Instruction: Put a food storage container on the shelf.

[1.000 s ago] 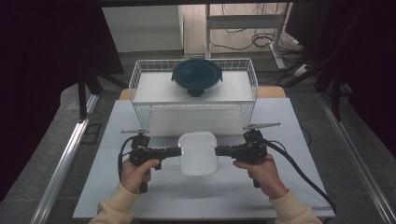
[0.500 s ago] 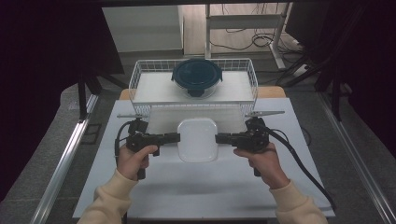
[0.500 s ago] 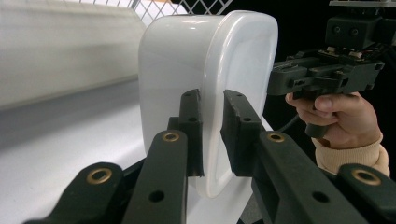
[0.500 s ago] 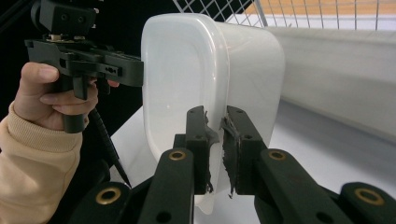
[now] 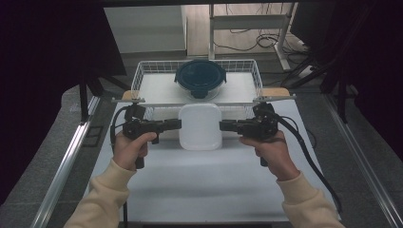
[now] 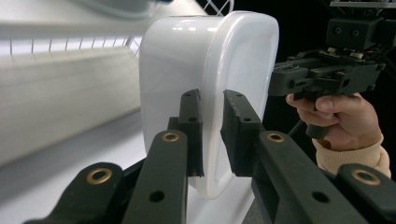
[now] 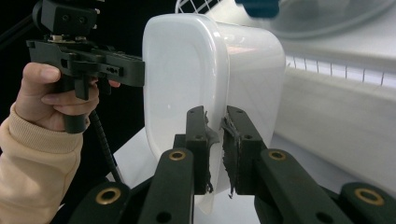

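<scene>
While both jaws stay clenched on its rim, the white container (image 5: 200, 126) has risen off the surface (image 5: 199, 190). Left gripper (image 5: 177, 124) and right gripper (image 5: 223, 126) now carry it closer to the wire basket (image 5: 142, 71).

cream sleeves (image 5: 102, 199), black fingers (image 6: 189, 126) — brass screws
</scene>
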`<state>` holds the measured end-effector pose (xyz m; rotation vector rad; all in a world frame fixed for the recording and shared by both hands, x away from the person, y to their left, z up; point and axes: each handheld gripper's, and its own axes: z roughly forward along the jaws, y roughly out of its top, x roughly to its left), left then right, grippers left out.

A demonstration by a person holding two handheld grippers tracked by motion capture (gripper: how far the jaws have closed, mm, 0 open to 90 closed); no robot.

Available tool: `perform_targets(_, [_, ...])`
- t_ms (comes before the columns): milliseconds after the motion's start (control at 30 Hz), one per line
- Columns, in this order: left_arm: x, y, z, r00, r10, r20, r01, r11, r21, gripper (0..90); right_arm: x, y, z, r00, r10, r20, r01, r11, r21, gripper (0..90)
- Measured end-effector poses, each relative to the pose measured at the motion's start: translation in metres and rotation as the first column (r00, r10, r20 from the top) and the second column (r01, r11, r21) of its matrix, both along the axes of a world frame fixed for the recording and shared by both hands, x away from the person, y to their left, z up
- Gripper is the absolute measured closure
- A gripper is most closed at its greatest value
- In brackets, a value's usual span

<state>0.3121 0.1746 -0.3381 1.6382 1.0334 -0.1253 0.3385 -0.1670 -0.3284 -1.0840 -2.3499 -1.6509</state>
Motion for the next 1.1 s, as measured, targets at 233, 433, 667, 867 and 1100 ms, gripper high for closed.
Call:
perform_targets(233, [0.003, 0.001, 0.023, 0.9995, 0.001, 0.031, -0.001, 1.0, 0.007, 78.7, 0.002, 0.001, 0.022, 0.9995, 0.003, 0.032, -0.003, 1.0, 0.004, 80.2])
perform_targets(433, [0.012, 0.004, 0.038, 0.9994, 0.004, 0.034, -0.004, 1.0, -0.005, 78.6, 0.008, 0.003, 0.04, 0.999, 0.002, 0.045, -0.003, 1.0, 0.013, 80.2])
perform_targets(667, [0.019, 0.005, 0.062, 0.9979, 0.012, 0.064, -0.013, 0.9998, 0.013, 78.6, 0.017, 0.005, 0.059, 0.9979, 0.002, 0.065, -0.003, 1.0, 0.018, 80.3])
perform_targets(867, [0.032, 0.008, 0.081, 0.9975, 0.009, 0.07, -0.01, 0.9999, 0.007, 78.7, 0.027, 0.007, 0.079, 0.9971, 0.003, 0.077, -0.005, 1.0, 0.029, 80.2])
perform_targets(1100, [0.052, 0.012, 0.103, 0.9977, 0.005, 0.067, -0.005, 1.0, 0.0, 78.5, 0.044, 0.01, 0.102, 0.9965, 0.001, 0.083, -0.004, 0.999, 0.037, 80.2])
